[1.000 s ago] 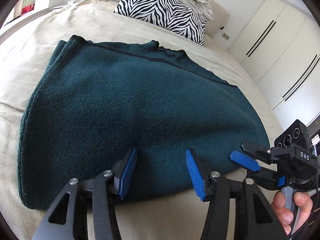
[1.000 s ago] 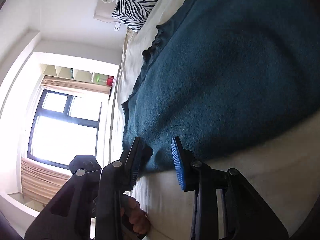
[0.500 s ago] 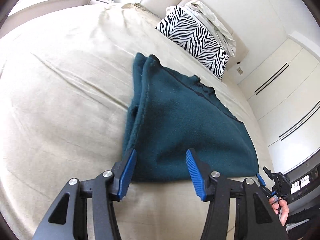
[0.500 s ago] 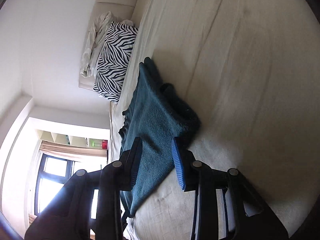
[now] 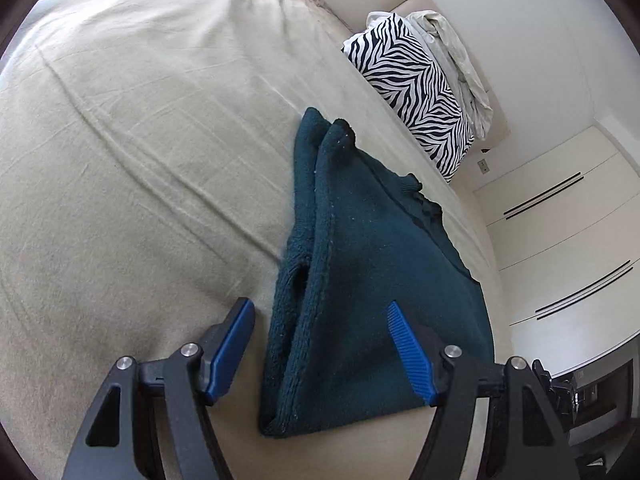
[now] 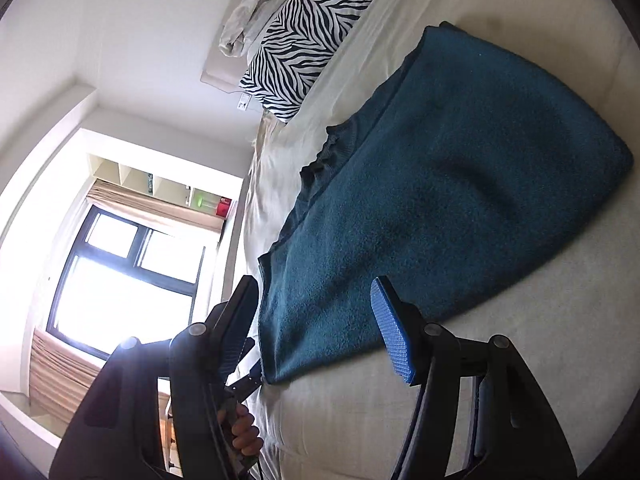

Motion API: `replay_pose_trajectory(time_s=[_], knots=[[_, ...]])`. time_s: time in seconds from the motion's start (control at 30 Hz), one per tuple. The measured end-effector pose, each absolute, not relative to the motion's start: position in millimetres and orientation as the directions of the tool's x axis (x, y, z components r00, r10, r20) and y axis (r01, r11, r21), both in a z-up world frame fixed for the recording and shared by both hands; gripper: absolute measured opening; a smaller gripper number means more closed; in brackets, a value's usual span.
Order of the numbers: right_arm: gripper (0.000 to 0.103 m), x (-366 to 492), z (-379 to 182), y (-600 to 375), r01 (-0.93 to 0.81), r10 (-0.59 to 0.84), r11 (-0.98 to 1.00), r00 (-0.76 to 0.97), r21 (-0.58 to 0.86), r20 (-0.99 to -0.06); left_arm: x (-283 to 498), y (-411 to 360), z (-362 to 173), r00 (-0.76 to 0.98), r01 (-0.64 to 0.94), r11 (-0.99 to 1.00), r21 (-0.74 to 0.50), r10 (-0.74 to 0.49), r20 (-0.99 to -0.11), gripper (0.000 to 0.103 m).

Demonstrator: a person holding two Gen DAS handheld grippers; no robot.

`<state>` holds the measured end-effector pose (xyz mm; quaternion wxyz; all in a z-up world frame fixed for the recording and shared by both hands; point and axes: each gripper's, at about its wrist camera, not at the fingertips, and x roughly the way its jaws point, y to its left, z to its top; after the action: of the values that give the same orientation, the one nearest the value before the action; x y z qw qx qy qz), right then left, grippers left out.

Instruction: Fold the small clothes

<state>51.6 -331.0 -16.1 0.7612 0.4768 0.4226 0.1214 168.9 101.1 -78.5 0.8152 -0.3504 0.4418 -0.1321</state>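
A dark teal knit garment (image 5: pixel 372 280) lies folded in layers on the beige bed sheet (image 5: pixel 140 160); it also shows in the right wrist view (image 6: pixel 440 184). My left gripper (image 5: pixel 324 350) is open, its blue-padded fingers straddling the garment's near left corner just above the sheet. My right gripper (image 6: pixel 320 320) is open around the garment's other near corner, holding nothing. The garment's neckline edge (image 6: pixel 332 148) faces the pillow.
A zebra-striped pillow (image 5: pixel 412 84) with a crumpled white cloth (image 5: pixel 452 52) leans on the headboard. White wardrobe doors (image 5: pixel 568 248) stand to the right of the bed. A window (image 6: pixel 116 268) and shelves lie beyond the bed's far side.
Both grippers swung around the garment: the left went from its near edge to its left corner, the right from close to far and back close. Both stayed open. The garment lies still.
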Motion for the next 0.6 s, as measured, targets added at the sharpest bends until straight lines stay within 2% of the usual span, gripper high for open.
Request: replay_pose_trajectory(time_s=[0.13, 0.27, 0.4, 0.47, 0.53, 0.6], knots=[[0.058, 73, -16, -308, 0.186, 0.629, 0.528, 0.57, 0.829, -0.529, 185, 91, -84, 0.543, -0.088, 0.693, -0.715, -0.569, -0.618, 0.069], [0.058, 99, -16, -288, 0.153, 0.668, 0.533, 0.527, 0.832, -0.525, 188, 102, -93, 0.548, -0.118, 0.62, -0.775, -0.611, -0.572, 0.058], [0.058, 134, -22, -259, 0.133, 0.702, 0.546, 0.466, 0.827, -0.538, 188, 100, -96, 0.523, -0.106, 0.649, -0.753, -0.608, -0.597, 0.042], [0.058, 149, -28, -242, 0.121, 0.721, 0.55, 0.431, 0.826, -0.543, 188, 99, -97, 0.515, -0.1, 0.651, -0.752, -0.613, -0.599, 0.041], [0.058, 163, -36, -223, 0.116, 0.736, 0.557, 0.39, 0.823, -0.553, 189, 97, -97, 0.503, -0.098, 0.648, -0.756, -0.623, -0.599, 0.036], [0.058, 176, -43, -206, 0.108, 0.748, 0.563, 0.355, 0.819, -0.561, 191, 95, -99, 0.488, -0.095, 0.644, -0.759, -0.634, -0.599, 0.018]])
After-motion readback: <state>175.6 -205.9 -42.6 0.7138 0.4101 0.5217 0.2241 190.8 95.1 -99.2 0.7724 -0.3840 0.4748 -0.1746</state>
